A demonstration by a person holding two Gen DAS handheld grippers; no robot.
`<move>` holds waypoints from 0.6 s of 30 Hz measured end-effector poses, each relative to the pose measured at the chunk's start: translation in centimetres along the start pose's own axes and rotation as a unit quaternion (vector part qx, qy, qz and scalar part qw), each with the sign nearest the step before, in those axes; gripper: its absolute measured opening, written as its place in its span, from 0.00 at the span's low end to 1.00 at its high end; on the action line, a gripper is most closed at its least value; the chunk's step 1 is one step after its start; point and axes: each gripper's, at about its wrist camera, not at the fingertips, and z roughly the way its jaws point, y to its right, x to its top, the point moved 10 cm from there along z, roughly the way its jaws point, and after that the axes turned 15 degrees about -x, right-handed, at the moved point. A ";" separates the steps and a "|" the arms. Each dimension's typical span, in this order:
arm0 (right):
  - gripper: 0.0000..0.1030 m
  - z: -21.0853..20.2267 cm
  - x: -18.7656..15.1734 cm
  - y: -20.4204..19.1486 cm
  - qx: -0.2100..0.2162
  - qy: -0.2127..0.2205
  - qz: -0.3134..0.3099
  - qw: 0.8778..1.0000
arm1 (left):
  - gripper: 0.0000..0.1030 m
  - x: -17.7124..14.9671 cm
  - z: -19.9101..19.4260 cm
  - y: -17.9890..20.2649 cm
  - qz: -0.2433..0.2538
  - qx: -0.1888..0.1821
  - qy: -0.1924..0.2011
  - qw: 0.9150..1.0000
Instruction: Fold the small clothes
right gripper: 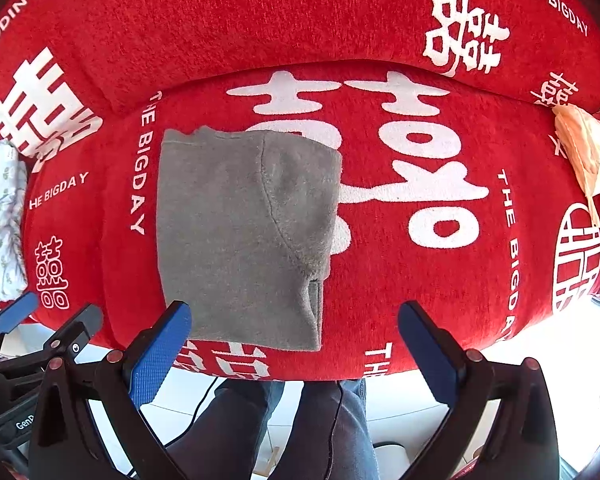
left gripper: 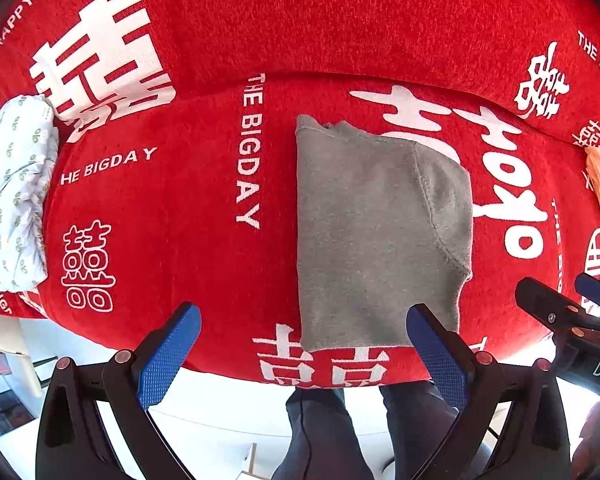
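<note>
Both the left gripper (left gripper: 303,322) and the right gripper (right gripper: 294,320) hang with fingers spread wide, gripping nothing (blue pads facing inward). Beyond them a folded grey garment (left gripper: 380,232) lies flat on the red printed cover (left gripper: 180,208), with a white patterned cloth (left gripper: 14,196) well apart at its left edge.

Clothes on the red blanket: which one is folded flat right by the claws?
The grey garment, lying flat. The white patterned one and peach one sit bunched at the edges.
</note>
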 end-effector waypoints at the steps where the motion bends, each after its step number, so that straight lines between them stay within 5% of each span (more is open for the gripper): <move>1: 1.00 0.0 0.0 0.0 -0.001 0.000 0.000 1.000 | 1.00 0.0 0.0 -0.1 0.001 0.003 0.001 1.000; 18: 1.00 -0.1 -0.1 0.1 -0.016 0.004 -0.006 1.000 | 1.00 0.3 -0.4 -0.1 0.008 0.013 0.007 1.000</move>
